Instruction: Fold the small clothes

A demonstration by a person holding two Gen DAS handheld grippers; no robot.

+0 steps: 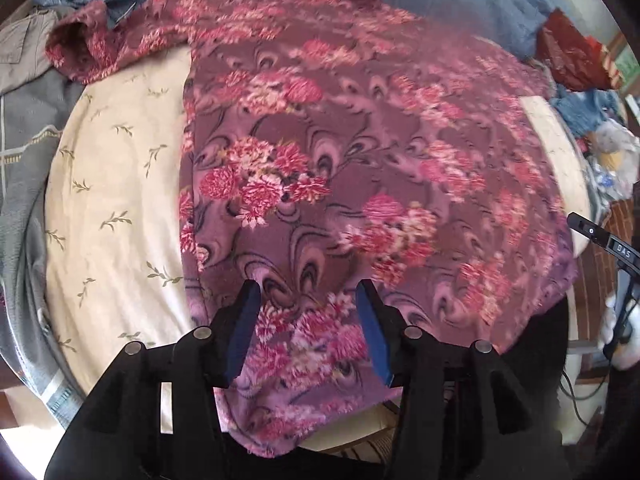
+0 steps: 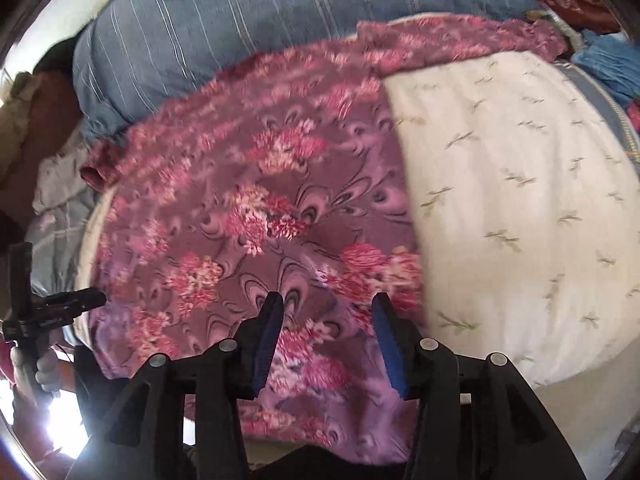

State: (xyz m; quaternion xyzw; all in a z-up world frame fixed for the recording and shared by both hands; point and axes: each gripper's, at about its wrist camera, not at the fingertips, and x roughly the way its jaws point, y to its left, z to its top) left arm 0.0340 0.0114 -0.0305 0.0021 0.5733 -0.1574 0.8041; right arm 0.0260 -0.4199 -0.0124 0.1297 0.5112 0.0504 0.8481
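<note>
Garment: a purple floral top, spread flat over a cream sheet printed with small sprigs. In the left wrist view it fills the centre and the 3 o'clock side; one sleeve is stretched toward 10 o'clock, its cuff lying on blue striped bedding. The hem is draped over the near edge at 6 o'clock. In the right wrist view the garment is seen at centre and toward 9 o'clock, with the other sleeve laid out toward 1 o'clock and the bare sheet at 3 o'clock.

Left gripper: held over the hem at 6 o'clock. Its blue-padded fingers are parted, and patterned cloth is seen in the gap between them; nothing is pinched. Whether the tips touch the cloth cannot be told.

Right gripper: likewise held over the hem, its fingers spread apart with cloth showing between them and nothing clamped.

Each gripper is glimpsed in the other's view: the right at 3 o'clock in the left wrist view, the left at 8 o'clock in the right wrist view.

Other items: a dark red cloth at 2 o'clock and grey clothing at 10 o'clock, both off the sheet.
</note>
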